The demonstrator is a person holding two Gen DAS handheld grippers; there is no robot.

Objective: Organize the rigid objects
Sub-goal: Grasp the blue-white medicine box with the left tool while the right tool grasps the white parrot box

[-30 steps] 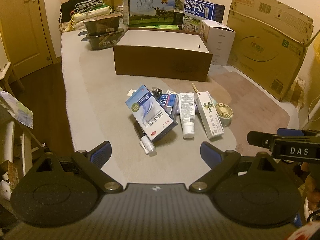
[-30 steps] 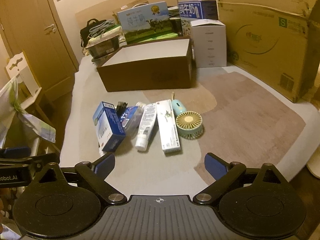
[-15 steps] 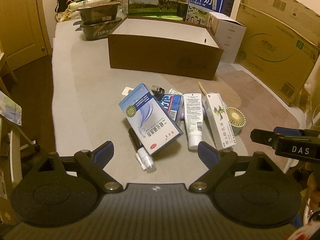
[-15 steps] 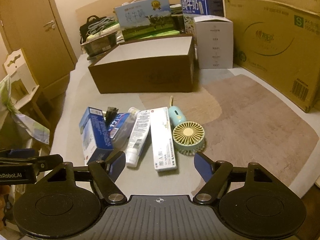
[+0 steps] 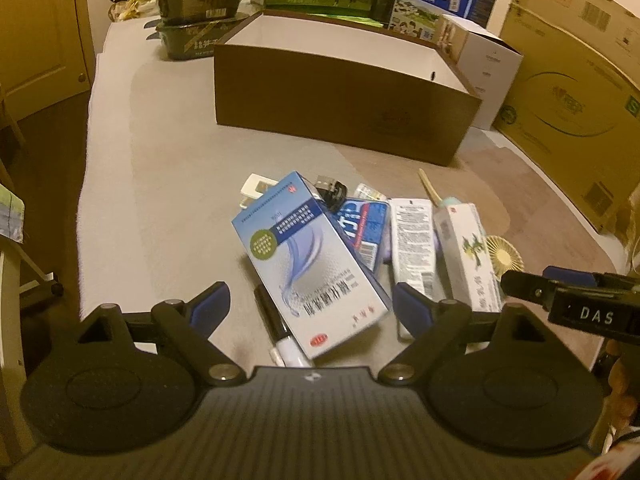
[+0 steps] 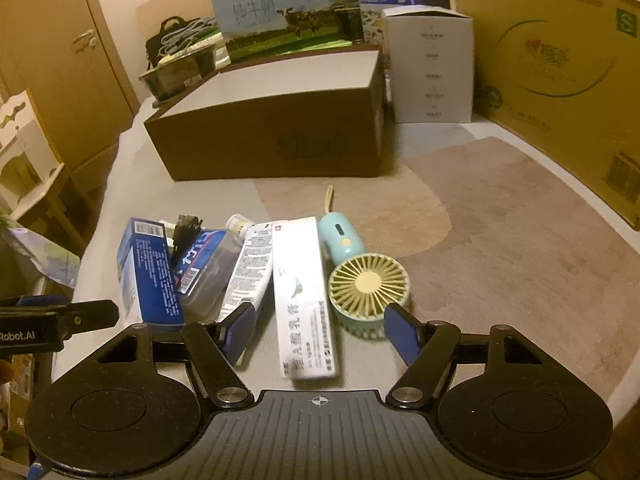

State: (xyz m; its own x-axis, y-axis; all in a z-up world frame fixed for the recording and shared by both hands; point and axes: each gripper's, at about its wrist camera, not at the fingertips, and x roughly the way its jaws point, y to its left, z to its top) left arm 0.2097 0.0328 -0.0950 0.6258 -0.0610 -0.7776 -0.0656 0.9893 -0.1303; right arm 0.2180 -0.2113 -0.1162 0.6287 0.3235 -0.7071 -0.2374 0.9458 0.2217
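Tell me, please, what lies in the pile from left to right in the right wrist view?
Dark blue carton → clear blue-labelled pack → white tube → long white box → handheld fan.

We list two matching black handheld grippers, the left gripper (image 5: 310,306) and right gripper (image 6: 320,326), each with blue finger pads (image 6: 400,334), round discs and silver screws. We note white lettering: "DAS" on one, "Robot.AI" on the other.

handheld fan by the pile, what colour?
Handheld fan: mint-teal body and handle, pale yellow grille and hub. Clearest in the right wrist view.
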